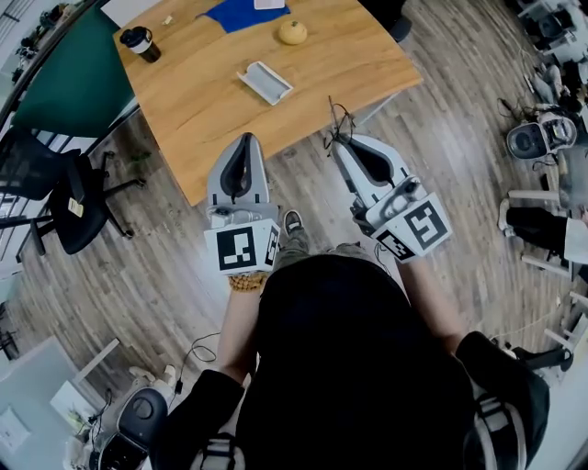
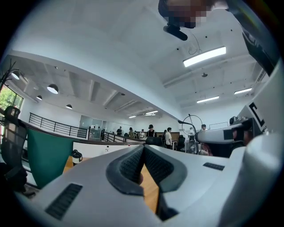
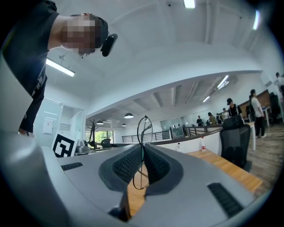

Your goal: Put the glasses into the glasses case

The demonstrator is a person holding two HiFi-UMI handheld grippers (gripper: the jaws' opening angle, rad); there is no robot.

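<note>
Wire glasses point(image 3: 144, 129) clamped between the right tongs point(image 3: 143, 151).

Blue cloth point(image 1: 241, 13) cut by top edge; glasses point(image 3: 144, 131) partly hidden between pads point(image 3: 125, 165).

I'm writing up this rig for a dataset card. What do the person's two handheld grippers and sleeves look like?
The left gripper and right gripper are pale grey tapered shells with dark ribbed pads, and each has a white cube bearing black square markers. The person wears black sleeves and a beaded bracelet.
</note>
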